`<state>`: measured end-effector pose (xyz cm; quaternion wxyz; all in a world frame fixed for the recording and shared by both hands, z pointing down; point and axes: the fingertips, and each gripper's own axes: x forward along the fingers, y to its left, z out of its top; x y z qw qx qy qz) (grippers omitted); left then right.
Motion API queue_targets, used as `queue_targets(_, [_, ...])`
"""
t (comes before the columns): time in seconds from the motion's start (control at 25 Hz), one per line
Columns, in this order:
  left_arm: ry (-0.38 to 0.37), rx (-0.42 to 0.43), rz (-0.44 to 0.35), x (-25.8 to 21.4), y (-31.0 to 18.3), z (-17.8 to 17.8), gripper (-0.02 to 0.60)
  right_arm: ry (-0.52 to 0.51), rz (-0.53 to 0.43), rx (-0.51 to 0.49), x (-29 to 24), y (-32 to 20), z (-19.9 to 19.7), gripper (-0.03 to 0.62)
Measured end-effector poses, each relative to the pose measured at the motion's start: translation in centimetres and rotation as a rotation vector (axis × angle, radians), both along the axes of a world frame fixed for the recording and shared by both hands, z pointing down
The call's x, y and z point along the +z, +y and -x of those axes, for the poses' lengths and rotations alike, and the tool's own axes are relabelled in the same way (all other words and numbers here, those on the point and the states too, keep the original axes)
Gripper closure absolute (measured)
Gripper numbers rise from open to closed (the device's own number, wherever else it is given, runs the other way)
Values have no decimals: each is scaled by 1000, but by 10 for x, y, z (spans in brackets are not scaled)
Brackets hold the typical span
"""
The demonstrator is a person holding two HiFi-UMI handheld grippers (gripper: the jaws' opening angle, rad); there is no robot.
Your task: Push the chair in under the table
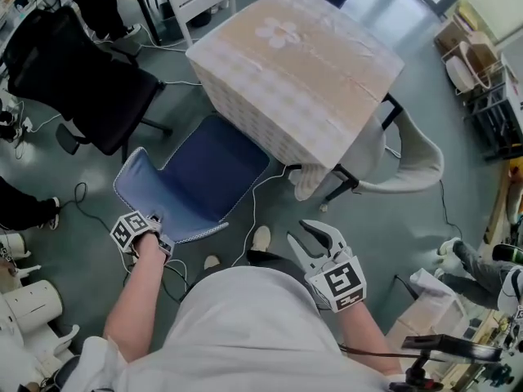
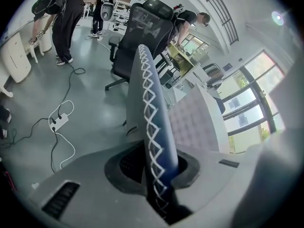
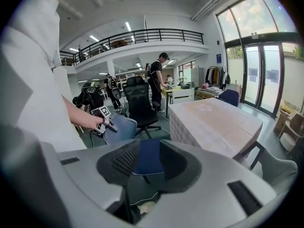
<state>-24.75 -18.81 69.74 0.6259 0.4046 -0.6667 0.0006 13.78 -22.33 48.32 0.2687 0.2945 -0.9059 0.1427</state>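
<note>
Chair partly in, push in hand
The left gripper (image 1: pixel 157 221) pinches the backrest edge of the blue chair (image 1: pixel 200 178), whose seat front sits beneath the table (image 1: pixel 294 64) corner. The right gripper (image 1: pixel 315 237) gapes empty. Next, likely shove it farther under.

The chair (image 1: pixel 204 174) at the left gripper (image 1: pixel 157 220) is dark blue on its seat and paler blue on its back, edged with white zigzag stitching. Beyond that gripper, the worktop (image 1: pixel 327 88) has a beige-and-white checked cloth with a pale flower print.
</note>
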Motion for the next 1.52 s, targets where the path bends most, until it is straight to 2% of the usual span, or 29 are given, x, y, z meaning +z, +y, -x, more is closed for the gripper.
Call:
queue_targets(0.44, [29,-60,-17,3,-72,-45,505,-2,22,47,10,-29,-50,457])
queue_targets(0.8, [22,-25,-25,2,-121,-72,503,-12,32,75,14,-41,-72,457])
queue_targets(1.0, [20,1,-32,0,-142,-81,502,-14,29,87,14,-43,-77,457])
queue_targets(1.16, [20,11,-27,1,-141,-82,497,-16,25,99,14,-41,-76,457])
queue_targets(1.28, [11,21,-17,3,-138,-79,476,-15,17,96,11,-39,-70,457])
queue_targets(1.44, [-17,58,45,5,-133,-77,436,-19,0,84,5,-32,-55,457])
queue_targets(1.52, [-16,57,39,-1,-131,-74,430,-19,-11,73,1,-26,-46,457])
